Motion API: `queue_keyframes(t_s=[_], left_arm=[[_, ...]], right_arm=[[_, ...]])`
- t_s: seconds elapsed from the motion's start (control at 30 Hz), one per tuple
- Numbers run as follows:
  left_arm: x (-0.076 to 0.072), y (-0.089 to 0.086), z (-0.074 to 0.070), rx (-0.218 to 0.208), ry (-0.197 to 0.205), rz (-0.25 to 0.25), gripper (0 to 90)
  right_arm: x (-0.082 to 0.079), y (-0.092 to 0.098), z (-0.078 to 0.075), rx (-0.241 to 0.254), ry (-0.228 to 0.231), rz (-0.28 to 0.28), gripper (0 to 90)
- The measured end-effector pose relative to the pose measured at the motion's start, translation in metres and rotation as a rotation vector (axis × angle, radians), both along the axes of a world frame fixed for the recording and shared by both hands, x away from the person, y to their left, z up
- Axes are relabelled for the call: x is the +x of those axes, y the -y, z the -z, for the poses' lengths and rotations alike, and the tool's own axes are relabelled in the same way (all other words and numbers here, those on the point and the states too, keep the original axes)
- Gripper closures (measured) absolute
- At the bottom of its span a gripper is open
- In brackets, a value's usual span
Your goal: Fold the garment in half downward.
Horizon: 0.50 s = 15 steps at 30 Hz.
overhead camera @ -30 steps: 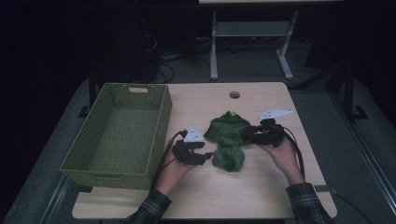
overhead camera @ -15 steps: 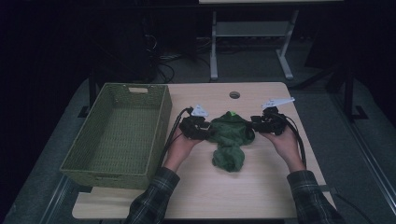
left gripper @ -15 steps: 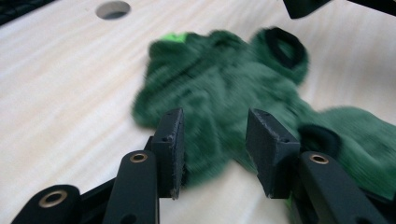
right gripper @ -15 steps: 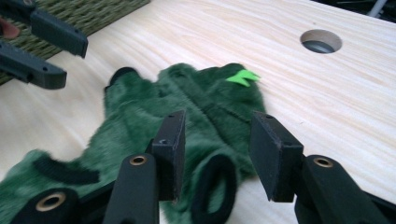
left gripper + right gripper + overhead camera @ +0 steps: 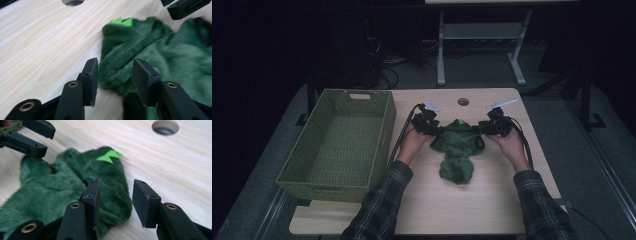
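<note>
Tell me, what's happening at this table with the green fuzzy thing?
A person holds a two-jaw tool in each hand, one at each end of a green plush garment lying on the wooden table. The left gripper and right gripper have fabric between open jaws, not yet pinched. A woven basket waits at the left.

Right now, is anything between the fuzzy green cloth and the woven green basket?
Nothing visible: bare wooden table lies between the fuzzy green cloth and the woven green basket, apart from the left hand-held gripper at the cloth's edge.
</note>
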<state>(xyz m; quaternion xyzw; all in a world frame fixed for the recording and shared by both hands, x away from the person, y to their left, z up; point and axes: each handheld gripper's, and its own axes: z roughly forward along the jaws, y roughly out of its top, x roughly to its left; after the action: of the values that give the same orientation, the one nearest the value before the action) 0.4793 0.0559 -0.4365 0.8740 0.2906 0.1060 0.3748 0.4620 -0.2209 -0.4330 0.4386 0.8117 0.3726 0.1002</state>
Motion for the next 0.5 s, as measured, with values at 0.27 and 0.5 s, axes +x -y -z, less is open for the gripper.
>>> queue_keyframes(t_s=[0.27,0.5], left_arm=[[0.013,0.001,0.018,0.032,-0.01,-0.001,53.1],[0.021,0.002,0.024,0.043,-0.023,0.016,55.0]], right_arm=[[0.01,-0.004,0.021,-0.021,-0.052,-0.005,57.1],[0.014,-0.009,0.03,-0.063,-0.042,-0.003,60.8]])
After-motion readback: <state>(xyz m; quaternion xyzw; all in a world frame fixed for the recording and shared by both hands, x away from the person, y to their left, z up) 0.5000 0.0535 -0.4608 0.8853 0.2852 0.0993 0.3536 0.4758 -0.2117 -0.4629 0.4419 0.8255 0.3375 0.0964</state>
